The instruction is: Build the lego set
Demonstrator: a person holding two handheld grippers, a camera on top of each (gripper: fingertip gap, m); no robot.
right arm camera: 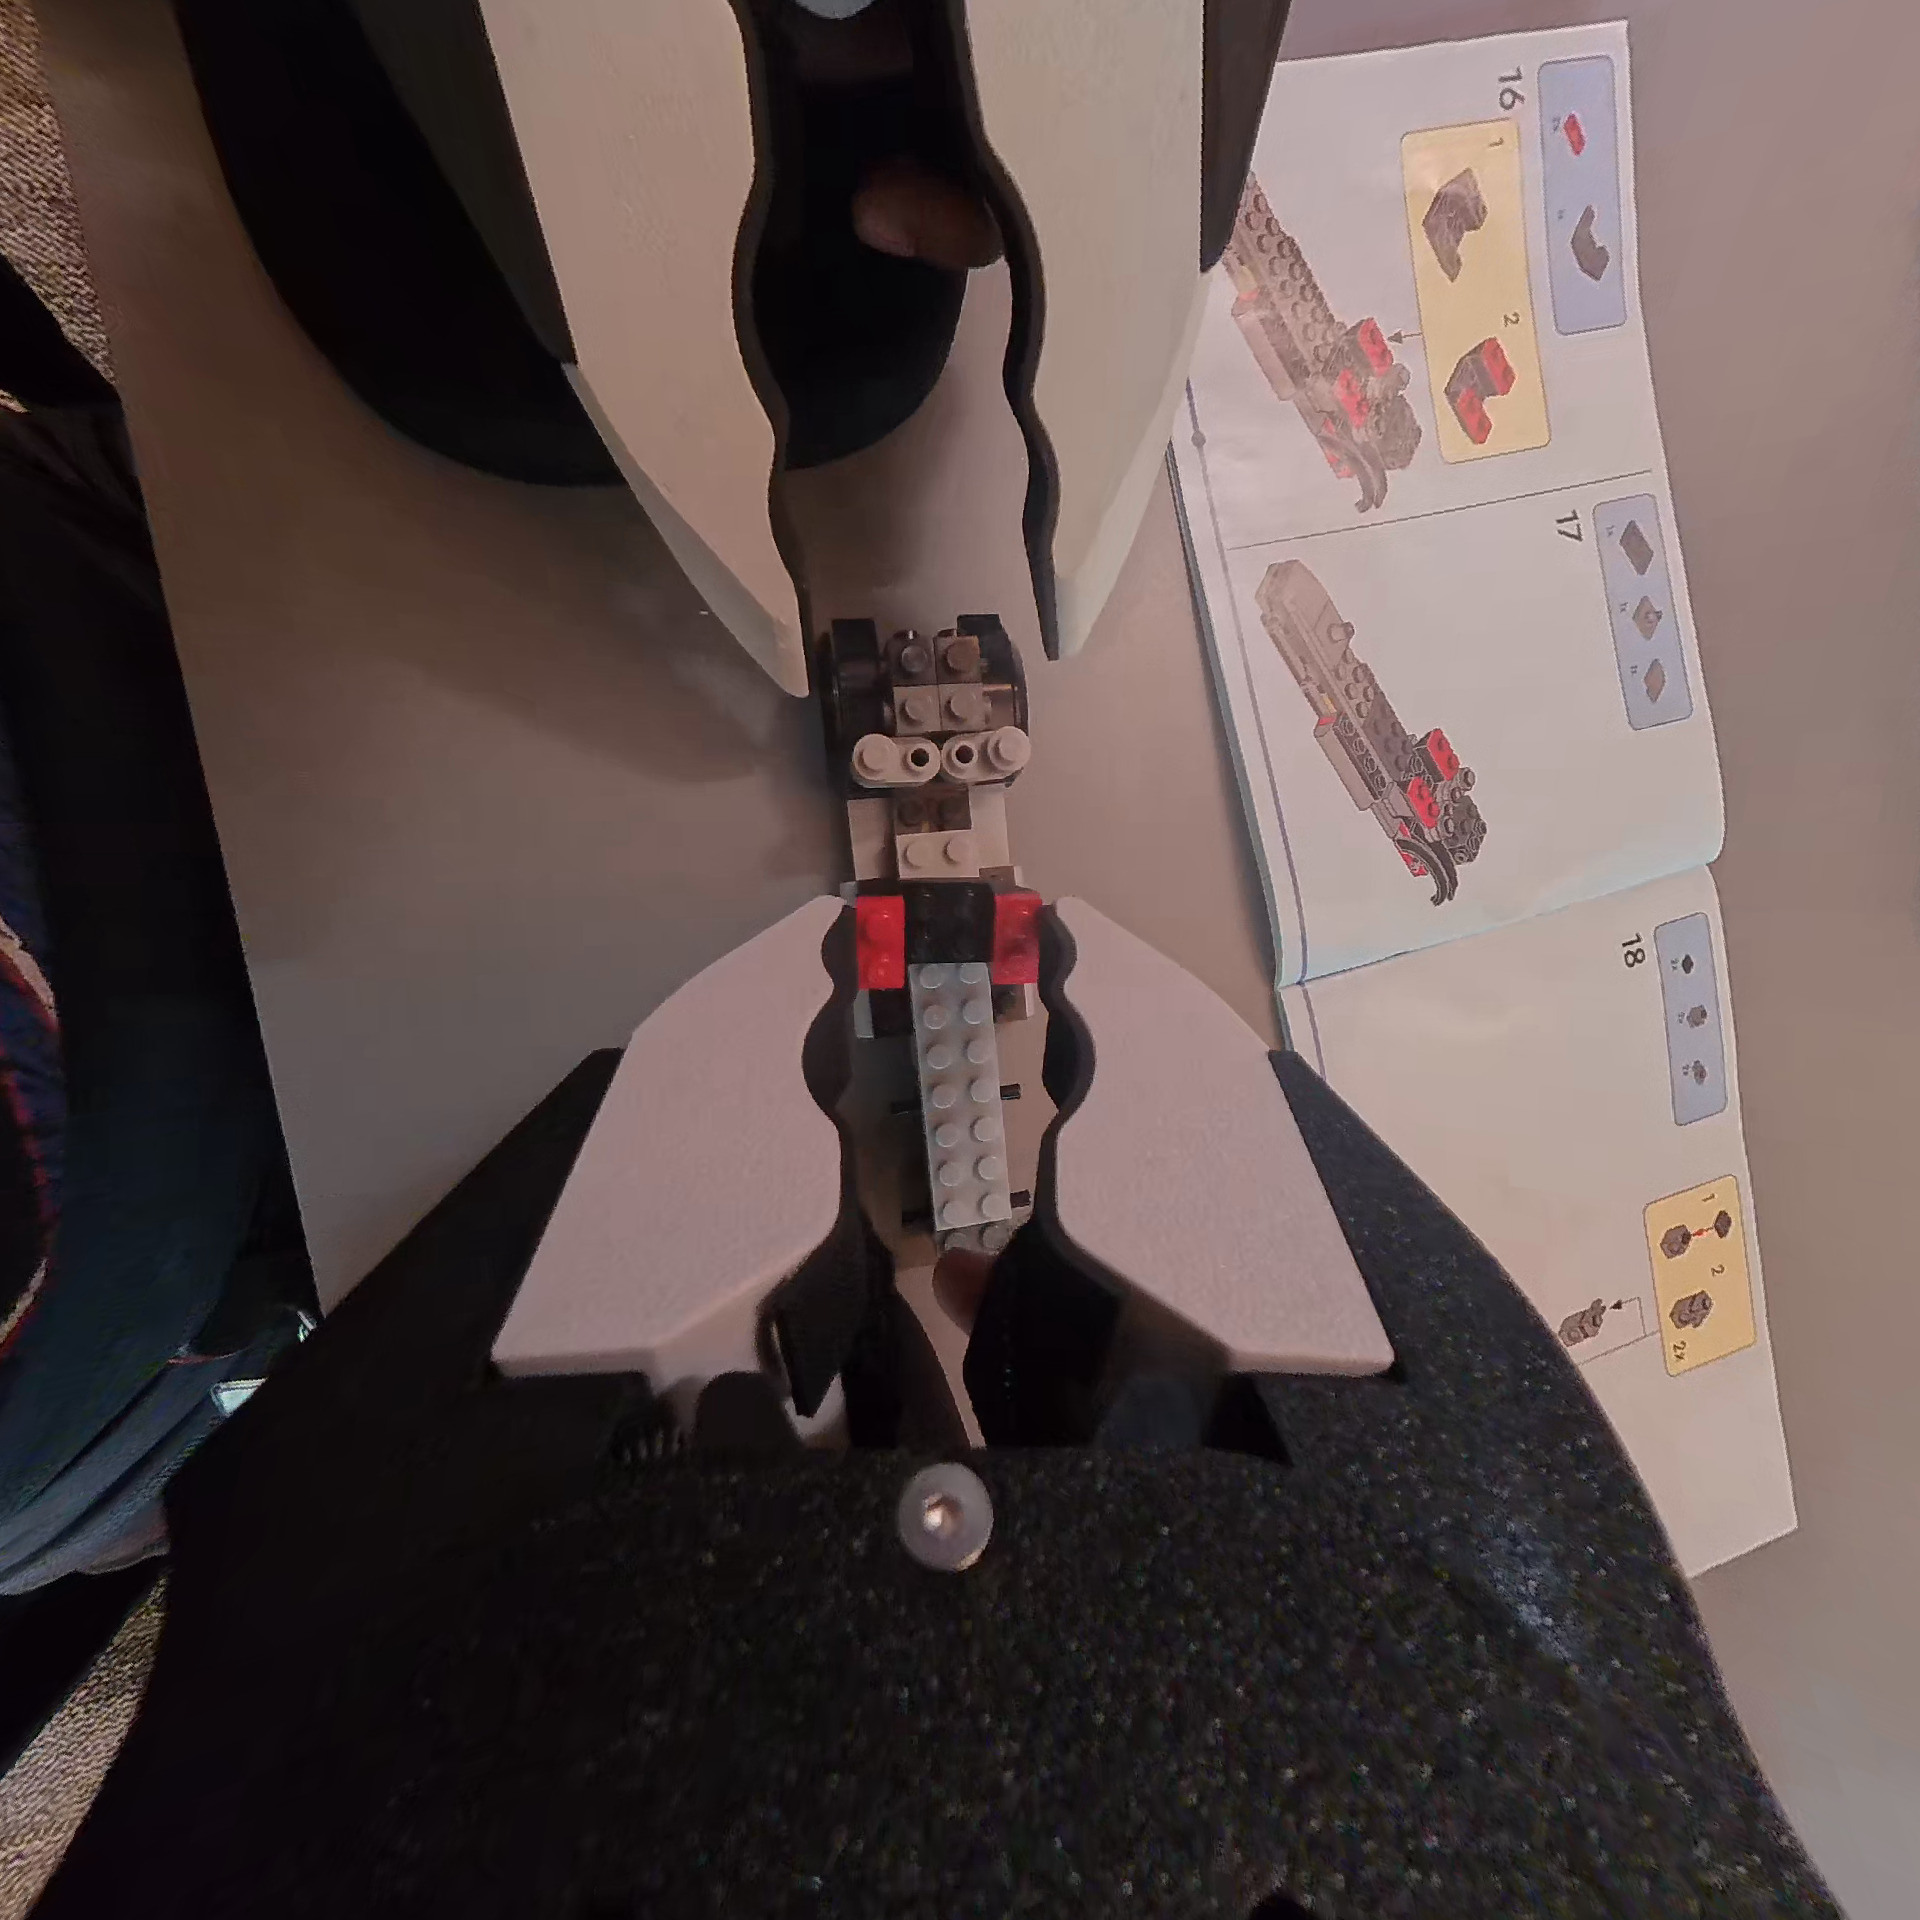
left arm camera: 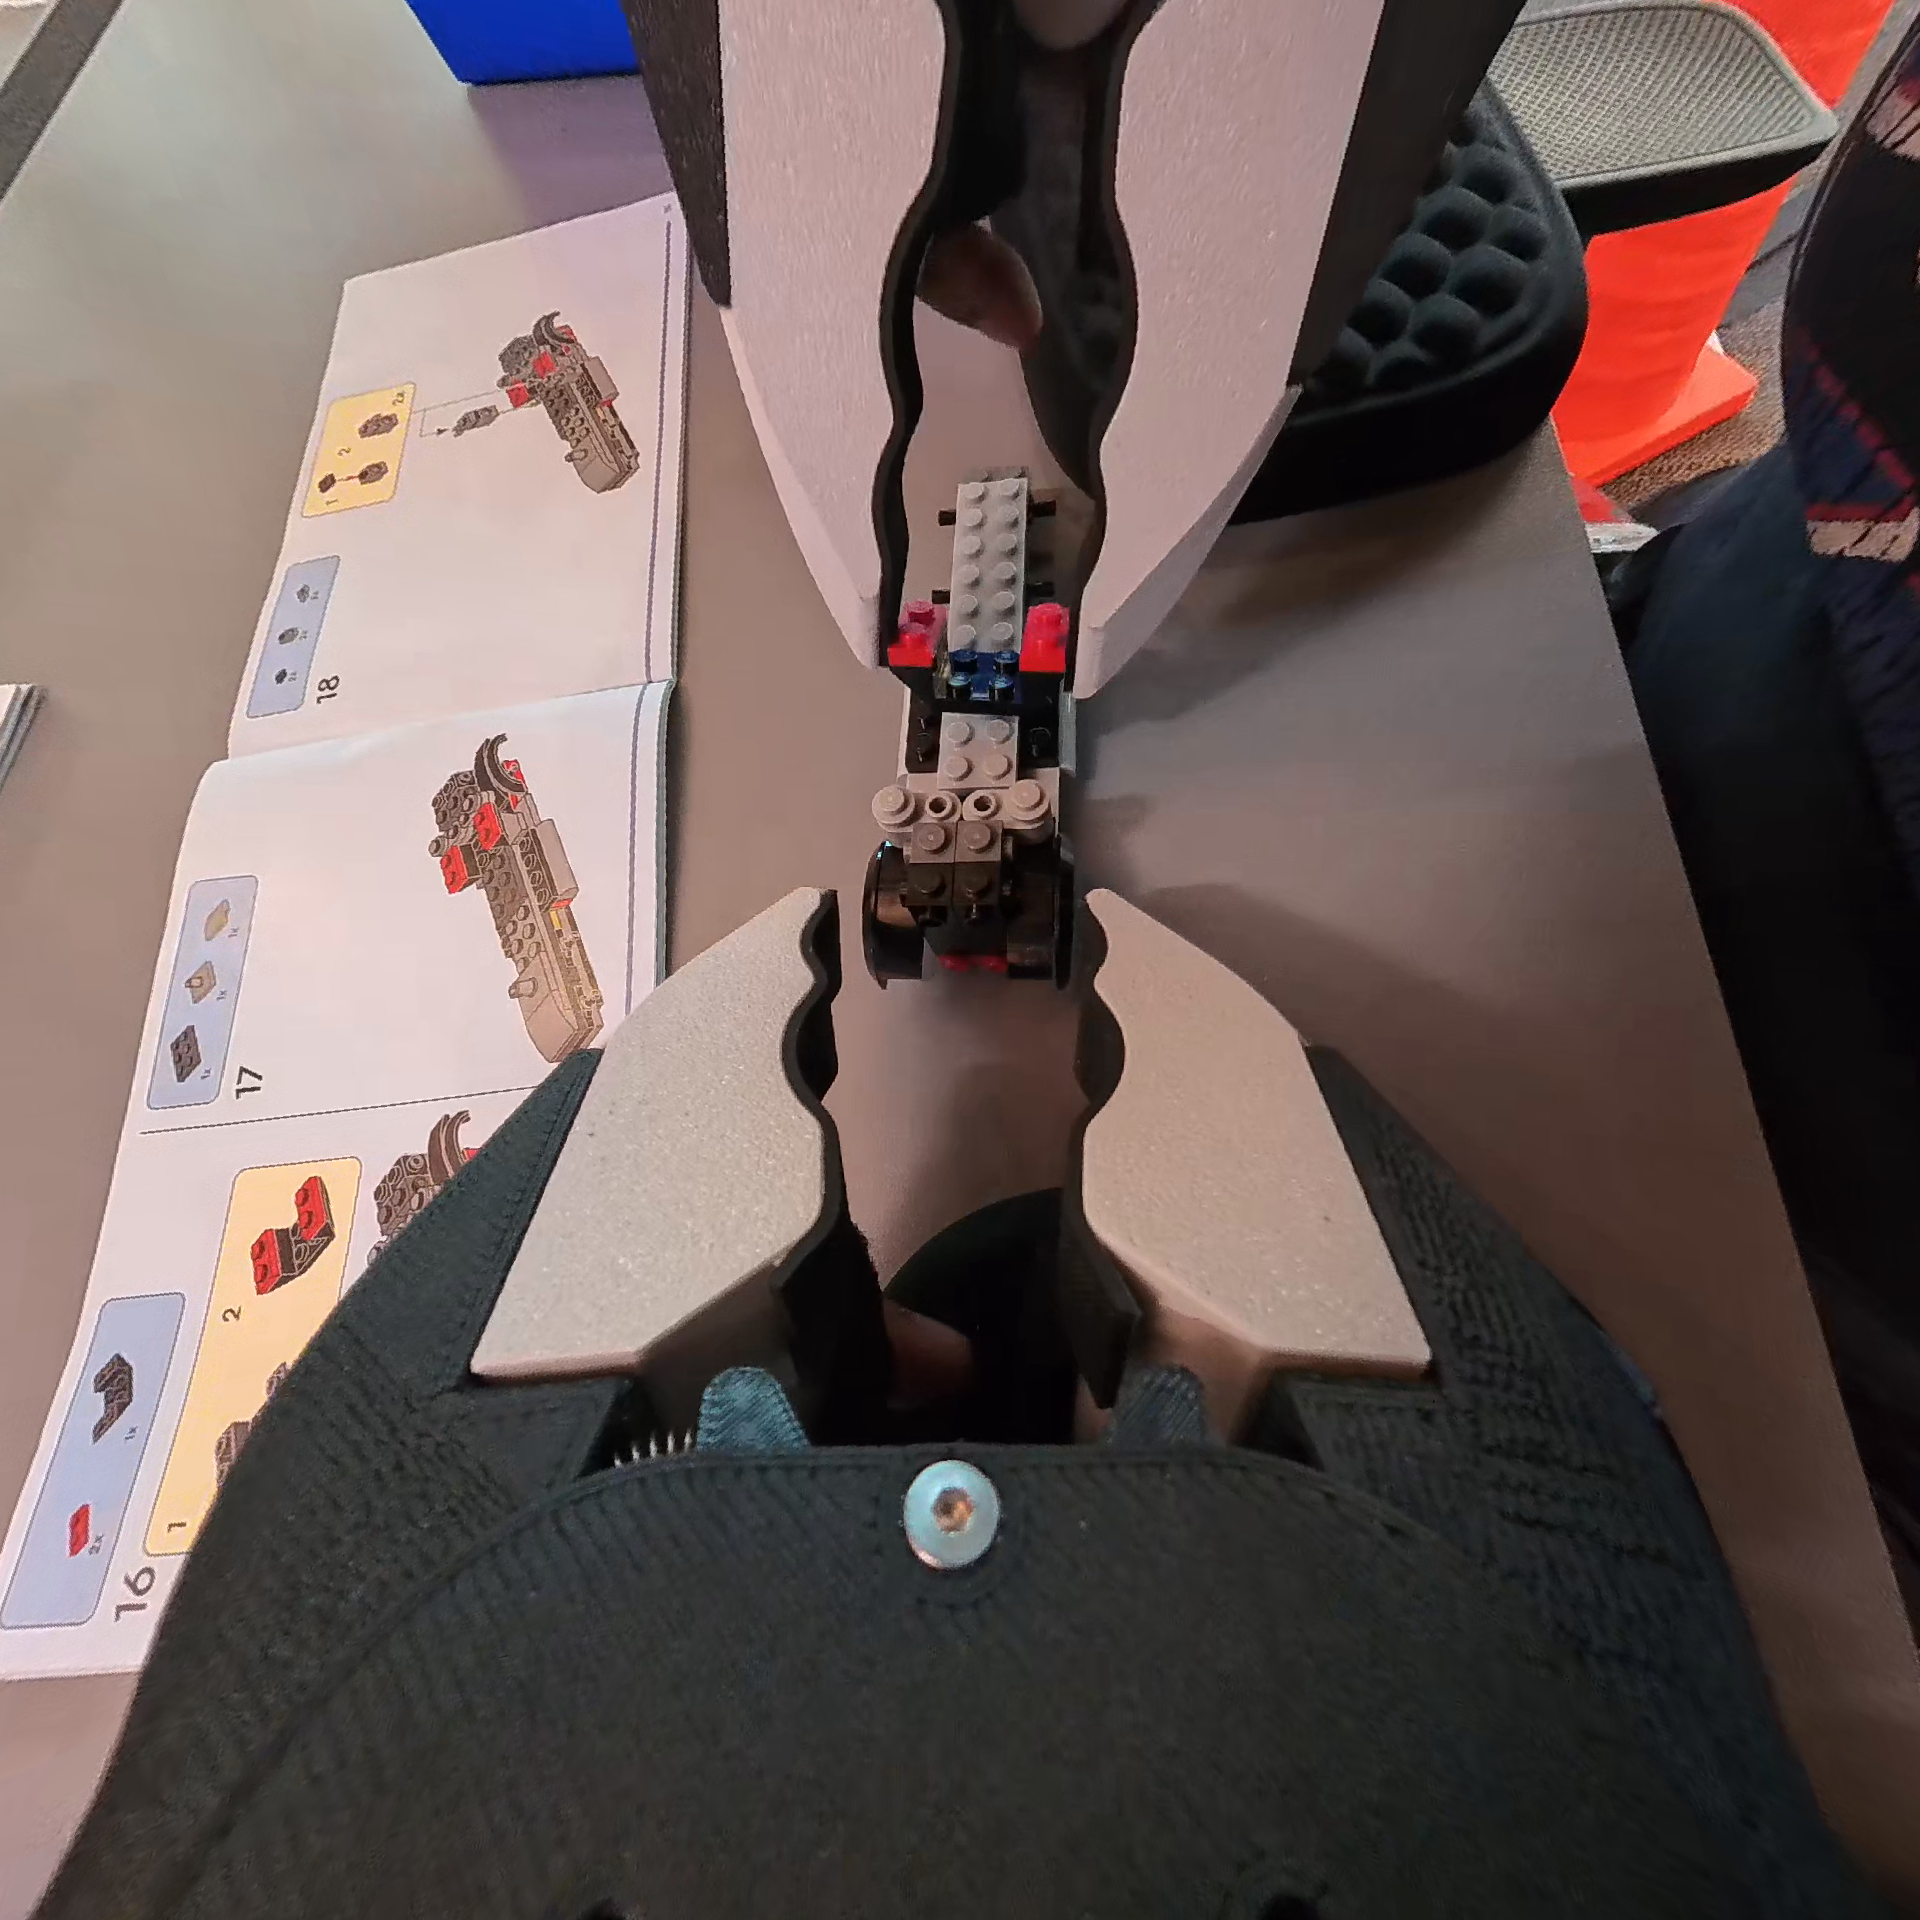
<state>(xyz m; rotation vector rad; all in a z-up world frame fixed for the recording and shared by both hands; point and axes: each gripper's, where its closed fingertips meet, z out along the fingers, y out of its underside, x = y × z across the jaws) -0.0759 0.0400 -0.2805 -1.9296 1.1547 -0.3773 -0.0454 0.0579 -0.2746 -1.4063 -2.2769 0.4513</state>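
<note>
Long grey-black lego model (left arm camera: 971, 727); red side bricks.

The grey table (left arm camera: 1351, 831) carries the partly built lego model (left arm camera: 971, 727) at frame centre. An open instruction booklet (left arm camera: 436, 779) lies flat at left of the left wrist view. A black foam pad (left arm camera: 1455, 343) rests at upper right.

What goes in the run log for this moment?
right gripper: shut on lego model | left gripper: open at model's black end | instruction booklet: open beside
</note>
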